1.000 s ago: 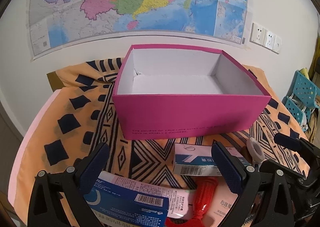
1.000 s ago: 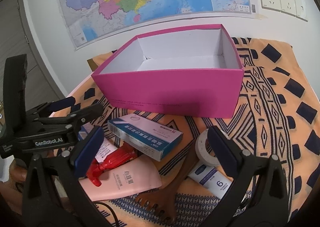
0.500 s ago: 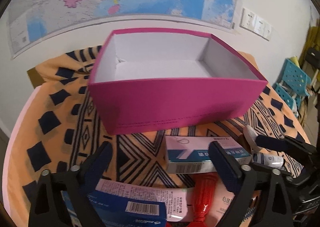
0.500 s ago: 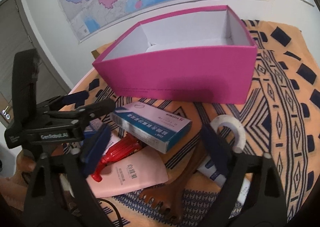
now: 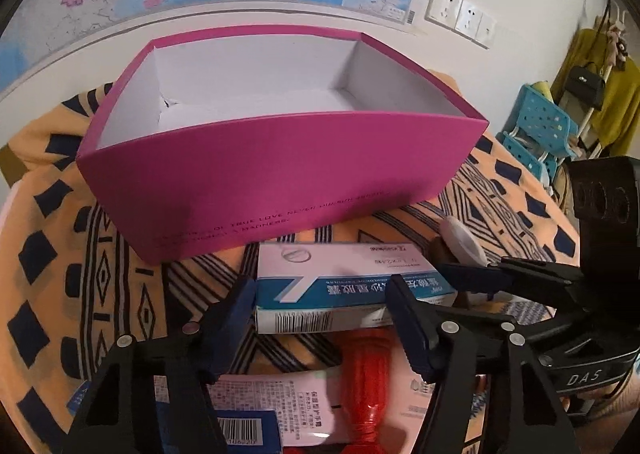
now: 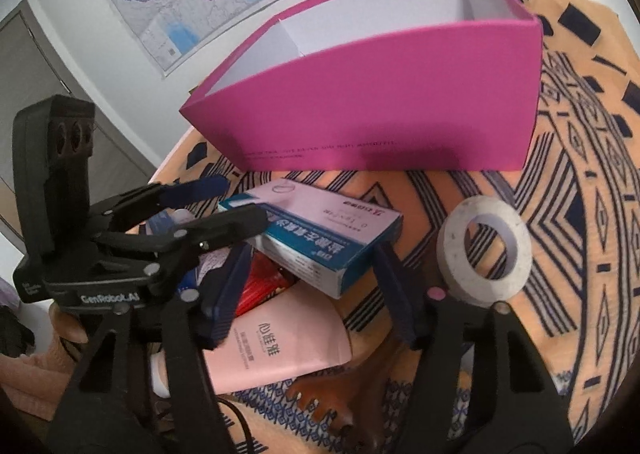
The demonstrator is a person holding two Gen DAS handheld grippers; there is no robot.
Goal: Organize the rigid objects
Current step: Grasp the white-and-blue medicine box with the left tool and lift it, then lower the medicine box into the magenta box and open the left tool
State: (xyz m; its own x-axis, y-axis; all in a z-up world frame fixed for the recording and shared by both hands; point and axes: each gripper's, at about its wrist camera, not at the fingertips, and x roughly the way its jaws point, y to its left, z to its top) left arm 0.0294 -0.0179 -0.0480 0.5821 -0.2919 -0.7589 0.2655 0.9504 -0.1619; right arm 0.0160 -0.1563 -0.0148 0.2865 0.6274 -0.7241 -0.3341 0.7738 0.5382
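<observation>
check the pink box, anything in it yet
Empty as far as can be seen. In the left wrist view the pink box shows only bare white floor and walls; the near wall hides its front strip.

Each gripper [image 6: 312, 286] is black plastic with navy ribbed pads [image 6: 226, 294], silver screws and white lettering.

Both views are evenly and softly lit, with no glare. Straight edges are bowed by strong fisheye distortion, and the corners are darkly vignetted. Slight motion blur is seen, and soft shadows are cast under the pink box [image 6: 384, 105].
</observation>
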